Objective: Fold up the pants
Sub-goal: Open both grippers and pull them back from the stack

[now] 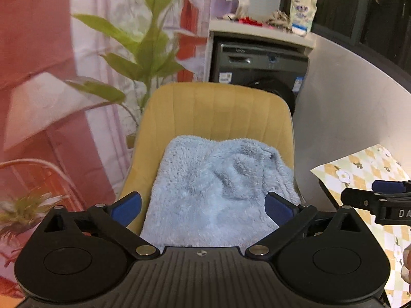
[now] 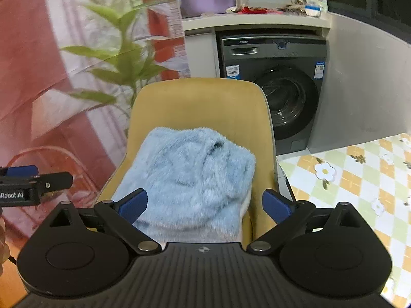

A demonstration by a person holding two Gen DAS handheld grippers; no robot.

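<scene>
Fluffy light-blue pants [image 1: 218, 192] lie bundled on the seat of a yellow chair [image 1: 218, 107]; they also show in the right wrist view [image 2: 190, 179], on the same chair [image 2: 203, 102]. My left gripper [image 1: 203, 209] is open and empty, with its blue pads just above the near part of the pants. My right gripper [image 2: 205, 205] is open and empty, hovering over the near right part of the bundle. The right gripper also shows at the right edge of the left wrist view [image 1: 380, 200]. The left gripper shows at the left edge of the right wrist view [image 2: 30, 182].
A grey washing machine [image 2: 277, 82] stands behind the chair under a cluttered counter [image 2: 257, 20]. A leafy plant [image 1: 143, 51] and a pink curtain [image 1: 30, 51] are to the left. A table with a checked floral cloth [image 2: 359, 179] is to the right.
</scene>
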